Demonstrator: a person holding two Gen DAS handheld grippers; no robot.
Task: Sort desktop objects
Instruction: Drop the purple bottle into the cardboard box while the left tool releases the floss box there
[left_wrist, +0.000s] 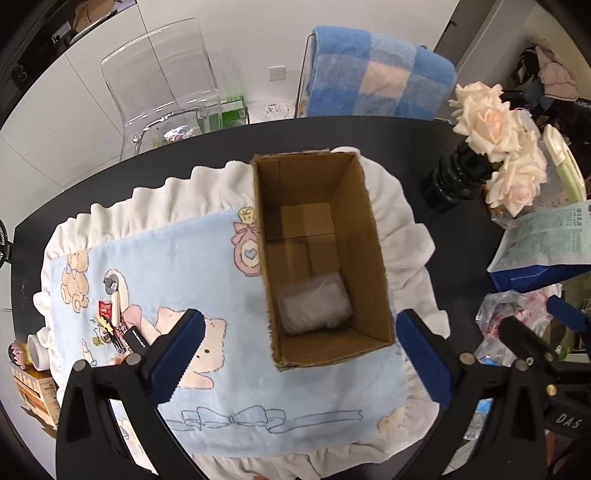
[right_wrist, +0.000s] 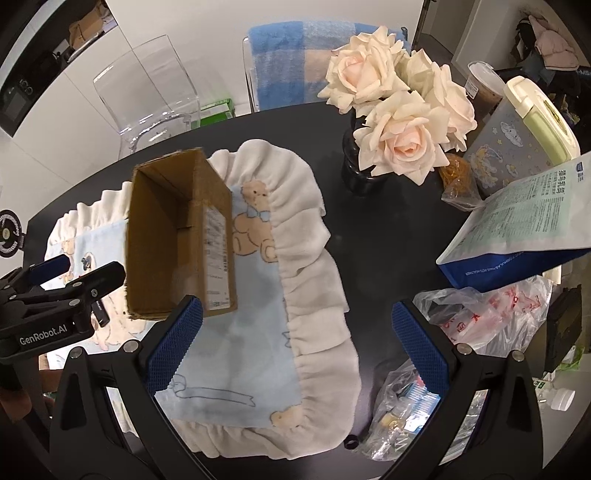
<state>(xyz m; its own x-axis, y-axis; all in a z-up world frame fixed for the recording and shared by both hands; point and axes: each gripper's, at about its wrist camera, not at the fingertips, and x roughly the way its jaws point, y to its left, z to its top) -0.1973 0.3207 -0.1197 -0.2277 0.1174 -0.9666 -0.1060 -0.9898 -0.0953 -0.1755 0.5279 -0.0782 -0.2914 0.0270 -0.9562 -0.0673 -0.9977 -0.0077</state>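
The left gripper (left_wrist: 301, 354) hangs above the blue cloth (left_wrist: 207, 266) with its fingers wide apart and nothing between them. Straight ahead of it, a little to its right, stands the open cardboard box (left_wrist: 321, 254), and a grey wrapped packet (left_wrist: 314, 304) lies on the bottom of the box at the end nearer to the gripper. To its left, on the cloth, is a small pile of objects (left_wrist: 114, 321): a white stick, a red piece and a black item. The right gripper (right_wrist: 297, 343) is also spread open and empty, above the white frilled edge of the cloth; the box is ahead on its left, and plastic bags (right_wrist: 491, 314) lie beside its right finger, with the roses (right_wrist: 399, 107) further ahead
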